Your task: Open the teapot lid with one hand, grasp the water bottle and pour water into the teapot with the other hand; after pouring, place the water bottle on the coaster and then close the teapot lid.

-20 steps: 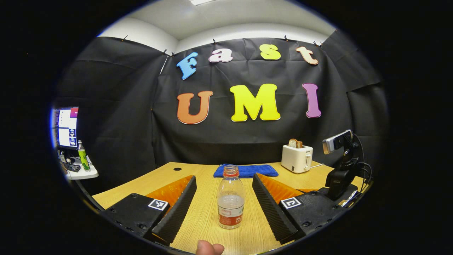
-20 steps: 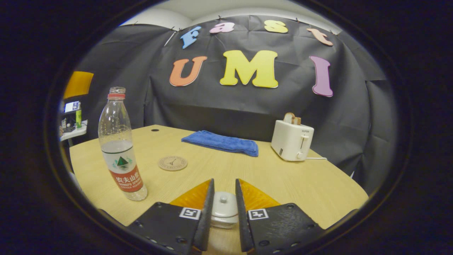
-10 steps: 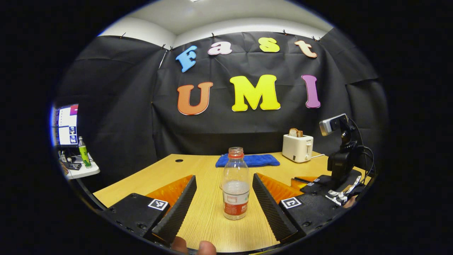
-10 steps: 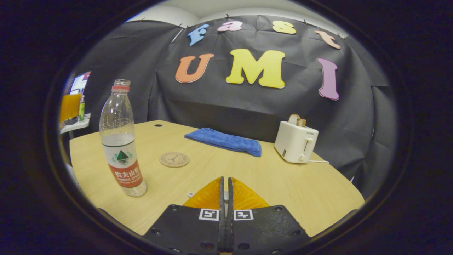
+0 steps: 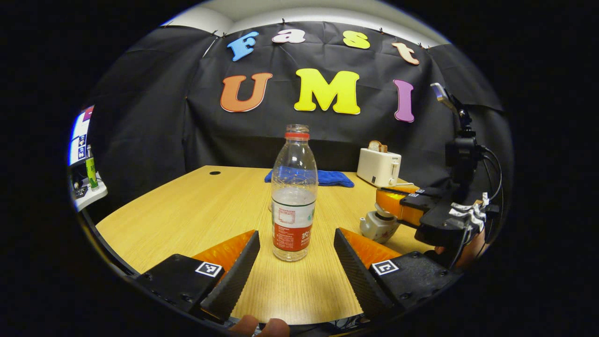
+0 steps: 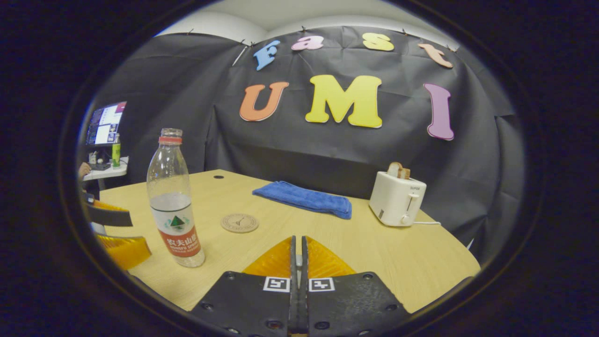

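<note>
Two spread fingers of the left gripper flanked the upright water bottle without touching it, dead ahead on the table, while the right gripper, its jaws pinched together over the teapot, sat farther off.

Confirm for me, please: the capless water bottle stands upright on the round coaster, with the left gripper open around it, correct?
Not quite. The water bottle stands upright on the bare table, with the coaster lying apart beyond it, as the right gripper view shows. The rest holds: it is capless, and the left gripper is open, a finger on each side of it.
</note>
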